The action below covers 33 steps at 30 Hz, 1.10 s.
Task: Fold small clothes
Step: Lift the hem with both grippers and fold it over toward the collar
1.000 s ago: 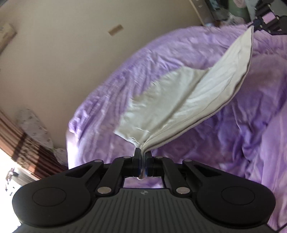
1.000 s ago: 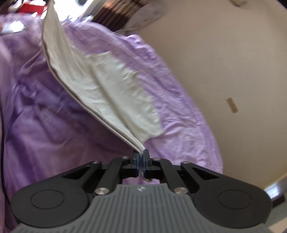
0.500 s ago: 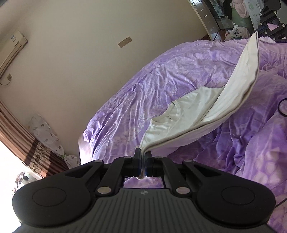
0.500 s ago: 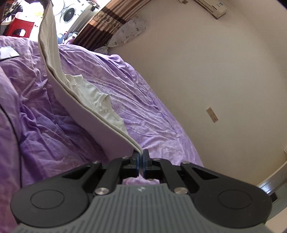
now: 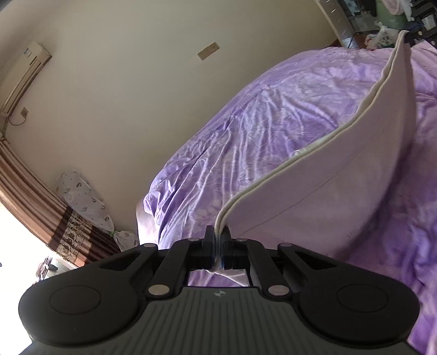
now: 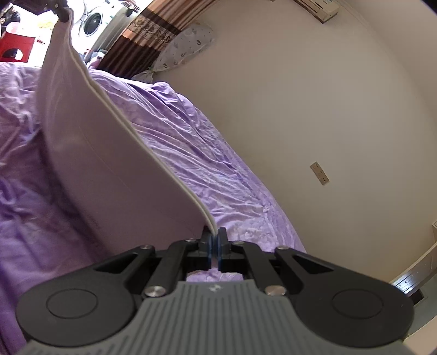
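Left wrist: white garment (image 5: pixel 341 174) doubled, taut, hem clamped by left tool (image 5: pixel 217 240)

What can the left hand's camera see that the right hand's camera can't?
Only the left wrist view shows the cluttered shelves. Only the right wrist view shows a washing machine and a red stool. Both show the white garment stretched between the left gripper and right gripper, over the purple bedspread.
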### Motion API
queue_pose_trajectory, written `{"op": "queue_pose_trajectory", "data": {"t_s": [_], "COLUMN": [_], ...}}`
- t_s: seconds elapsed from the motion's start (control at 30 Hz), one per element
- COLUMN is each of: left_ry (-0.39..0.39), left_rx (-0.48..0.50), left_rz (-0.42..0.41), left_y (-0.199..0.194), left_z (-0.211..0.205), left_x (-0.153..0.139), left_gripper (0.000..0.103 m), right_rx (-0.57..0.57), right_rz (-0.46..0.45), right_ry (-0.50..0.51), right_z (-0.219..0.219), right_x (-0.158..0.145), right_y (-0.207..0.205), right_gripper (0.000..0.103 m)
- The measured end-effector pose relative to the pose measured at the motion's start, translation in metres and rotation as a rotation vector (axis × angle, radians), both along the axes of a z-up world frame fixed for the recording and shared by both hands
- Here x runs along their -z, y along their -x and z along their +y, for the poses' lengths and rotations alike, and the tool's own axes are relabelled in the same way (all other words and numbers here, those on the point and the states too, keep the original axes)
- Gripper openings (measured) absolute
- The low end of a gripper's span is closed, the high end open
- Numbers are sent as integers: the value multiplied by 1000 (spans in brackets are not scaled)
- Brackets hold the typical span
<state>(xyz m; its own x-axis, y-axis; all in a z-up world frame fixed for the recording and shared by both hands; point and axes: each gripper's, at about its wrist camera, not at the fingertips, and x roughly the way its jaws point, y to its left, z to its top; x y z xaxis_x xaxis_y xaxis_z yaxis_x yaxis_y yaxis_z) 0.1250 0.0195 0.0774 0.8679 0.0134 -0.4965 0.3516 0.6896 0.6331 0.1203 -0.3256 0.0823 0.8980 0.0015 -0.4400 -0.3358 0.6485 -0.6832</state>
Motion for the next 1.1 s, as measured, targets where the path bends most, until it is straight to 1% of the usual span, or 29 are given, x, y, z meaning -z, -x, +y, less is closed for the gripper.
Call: {"op": "queue_pose_trajectory", "data": {"t_s": [0.13, 0.27, 0.43, 0.53, 0.67, 0.77, 0.87, 0.97, 1.0, 1.1], "left_ry": [-16, -15, -9, -17, 4, 20, 42, 58, 66, 82], "left_rx": [-29, -61, -103, -120, -156, -185, -214, -236, -242, -249], "left_rz": [8, 24, 68, 118, 206, 265, 318, 348, 358, 374], "left_y": [-50, -101, -164, -201, -245, -273, -293, -306, -309, -315], "left_z": [-7, -10, -11, -13, -10, -3, 2, 7, 8, 10], "left_x": [9, 25, 59, 91, 139, 173, 200, 220, 225, 234], "left_gripper": [3, 3, 3, 3, 3, 3, 3, 3, 3, 3], "right_rx": [11, 22, 16, 13, 21, 30, 39, 56, 66, 81], "right_rz": [13, 20, 50, 88, 155, 206, 250, 283, 295, 324], "right_ry": [4, -8, 2, 12, 5, 2, 6, 3, -2, -14], "right_z": [-2, -3, 1, 5, 11, 15, 23, 26, 26, 26], "right_x": [6, 17, 50, 81, 129, 168, 207, 239, 252, 276], "right_y": [-50, -101, -168, -210, -265, -301, -334, -358, -364, -378], "right_gripper": [0, 0, 0, 0, 0, 0, 0, 0, 0, 0]}}
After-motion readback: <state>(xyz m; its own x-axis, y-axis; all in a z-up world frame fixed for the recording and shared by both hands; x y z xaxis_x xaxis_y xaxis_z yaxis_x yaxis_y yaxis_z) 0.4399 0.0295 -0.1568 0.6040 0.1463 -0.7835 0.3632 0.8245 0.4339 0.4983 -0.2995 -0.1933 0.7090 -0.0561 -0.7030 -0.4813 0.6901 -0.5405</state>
